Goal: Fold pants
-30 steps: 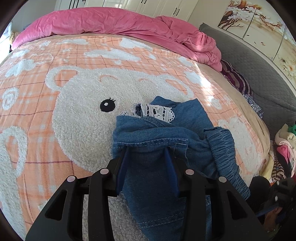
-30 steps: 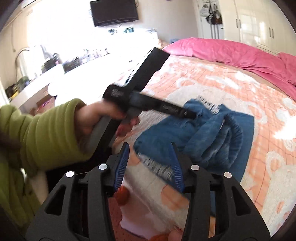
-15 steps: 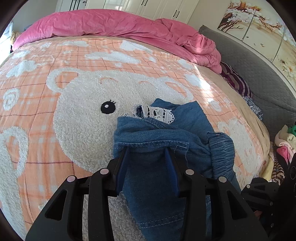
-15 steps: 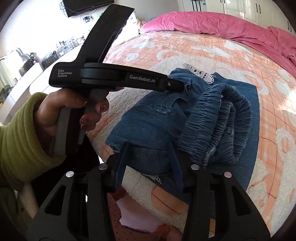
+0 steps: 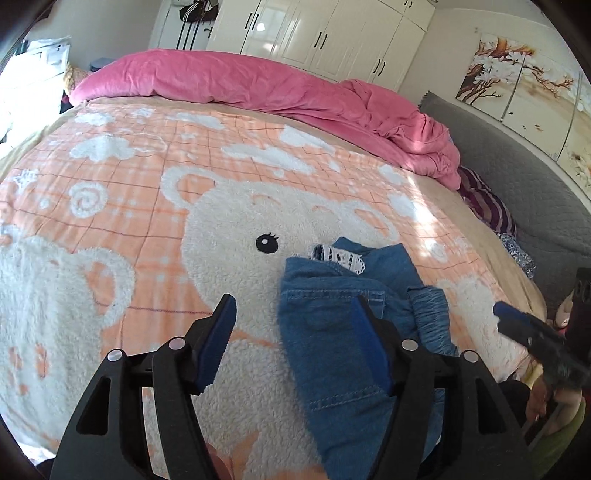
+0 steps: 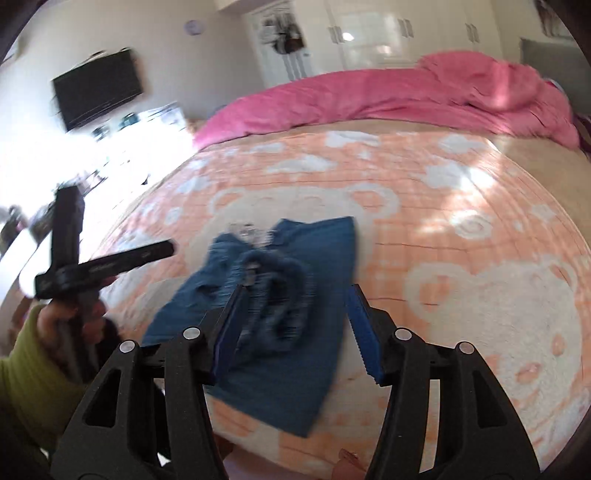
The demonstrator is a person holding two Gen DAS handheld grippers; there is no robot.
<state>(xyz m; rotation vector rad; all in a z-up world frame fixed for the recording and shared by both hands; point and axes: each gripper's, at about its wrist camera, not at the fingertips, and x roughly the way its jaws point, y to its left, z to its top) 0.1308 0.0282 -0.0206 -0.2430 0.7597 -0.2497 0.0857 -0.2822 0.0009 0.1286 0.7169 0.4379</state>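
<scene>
The blue denim pants (image 5: 332,332) lie folded in a small bundle on the bear blanket (image 5: 110,221), white lace trim at the far edge and the gathered waistband on the right. My left gripper (image 5: 293,336) hovers over the bundle's left edge. Its jaws are opening; the right pad (image 5: 365,339) sits above the denim and nothing is pinched. In the blurred right wrist view the pants (image 6: 325,266) lie beneath my right gripper (image 6: 297,325). Its jaws are also opening, with cloth under them but not gripped. A hand in a green sleeve (image 6: 26,369) holds the left gripper (image 6: 162,253).
A pink duvet (image 5: 258,85) is heaped along the far side of the bed. A grey padded headboard (image 5: 517,177) and a striped garment (image 5: 487,210) are at the right. White wardrobes (image 5: 314,33) stand behind. A wall TV (image 6: 98,88) hangs beyond the bed's left edge.
Both grippers' jaws have spread apart. The left let go of the denim fold and drew back and up. The right swung right across the bundle, its view now blurred.
</scene>
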